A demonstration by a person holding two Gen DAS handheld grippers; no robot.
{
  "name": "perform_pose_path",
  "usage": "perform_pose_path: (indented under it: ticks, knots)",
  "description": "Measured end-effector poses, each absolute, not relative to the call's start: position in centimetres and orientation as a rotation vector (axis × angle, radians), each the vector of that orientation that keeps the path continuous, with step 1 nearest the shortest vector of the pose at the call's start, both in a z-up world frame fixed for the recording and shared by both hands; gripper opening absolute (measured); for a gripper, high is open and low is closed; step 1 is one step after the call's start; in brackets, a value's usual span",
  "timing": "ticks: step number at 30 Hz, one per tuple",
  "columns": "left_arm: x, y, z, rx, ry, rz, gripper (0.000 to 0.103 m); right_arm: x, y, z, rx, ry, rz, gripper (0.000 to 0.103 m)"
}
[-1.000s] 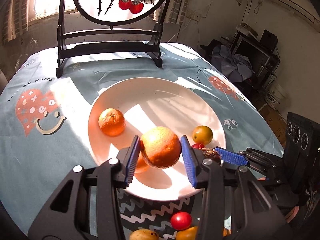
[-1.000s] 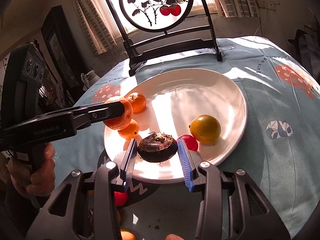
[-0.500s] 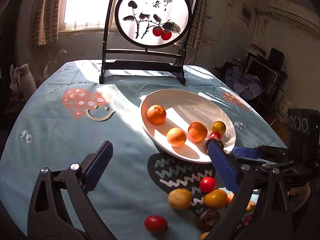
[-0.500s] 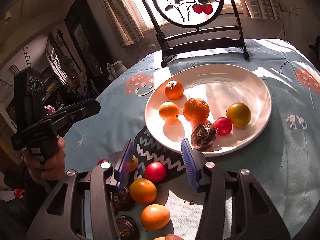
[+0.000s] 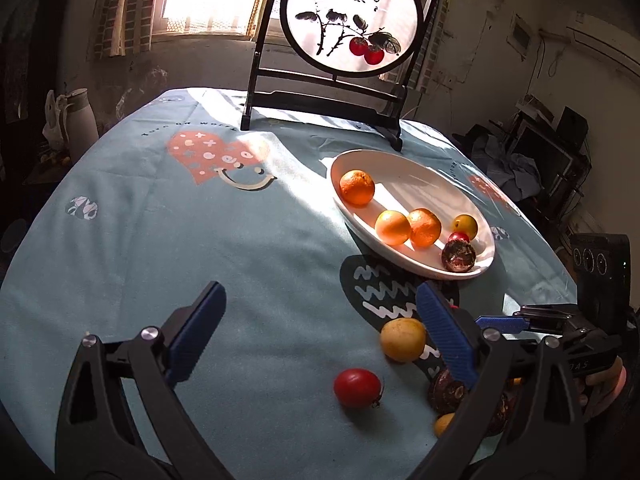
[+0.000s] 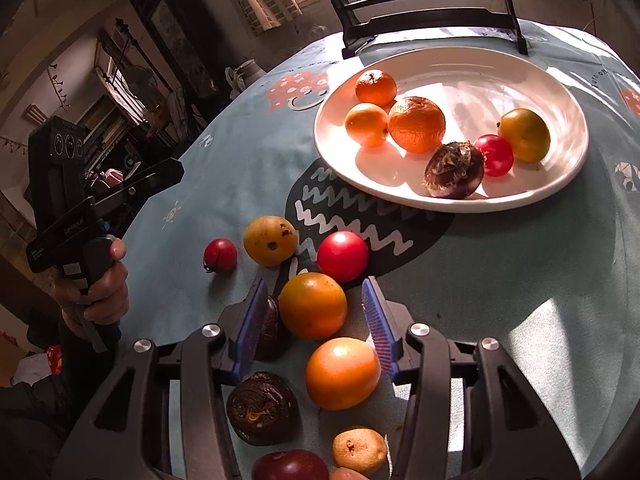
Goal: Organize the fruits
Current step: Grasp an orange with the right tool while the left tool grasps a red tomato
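you are between picks: six fruits already sit in the plate [image 6: 460,200] and a loose pile waits on the cloth [image 5: 200,248] at the plate's 7 o'clock, so the step in hand looks like lining up the next fruit. your right gripper [image 6: 316,312] is part open and grasping nothing; an orange fruit [image 6: 313,305] sits between its blue pads, with a gap showing on the right side, and a dark fruit [image 6: 270,322] lies just beside the left pad. your left gripper [image 5: 320,336] is released, spread wide and empty, hanging over bare cloth, with a red tomato [image 5: 357,387] below its pads toward the right one and a yellow fruit [image 5: 403,339] just beside that right pad. in the right wrist view more fruit lies around: a second orange one [image 6: 342,373] at 6 o'clock of the first, a red one [image 6: 343,256] at its 12. the next move, as i judge it, calls for you to centre the right pads on the orange fruit without catching the dark one, then close and carry it up to a free spot in the plate.
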State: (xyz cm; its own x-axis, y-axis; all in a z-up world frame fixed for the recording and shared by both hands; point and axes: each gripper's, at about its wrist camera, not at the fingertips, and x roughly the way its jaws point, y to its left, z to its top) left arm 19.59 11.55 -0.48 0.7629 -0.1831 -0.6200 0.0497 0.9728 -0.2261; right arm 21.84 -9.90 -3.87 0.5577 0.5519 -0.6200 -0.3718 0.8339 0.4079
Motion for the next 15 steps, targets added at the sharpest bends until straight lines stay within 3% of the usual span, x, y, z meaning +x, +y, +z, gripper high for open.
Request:
perform_pose_path:
  ticks: [9, 15]
  knots:
    - [19.36, 11.18, -0.41, -0.179, 0.683, -0.135, 0.098, 22.29, -9.71, -4.95, 0.249, 0.859, 0.548, 0.049]
    - [19.29, 11.13, -0.46, -0.177, 0.686, -0.135, 0.098, 21.97, -9.59, -4.79, 0.247, 0.843, 0.571, 0.039]
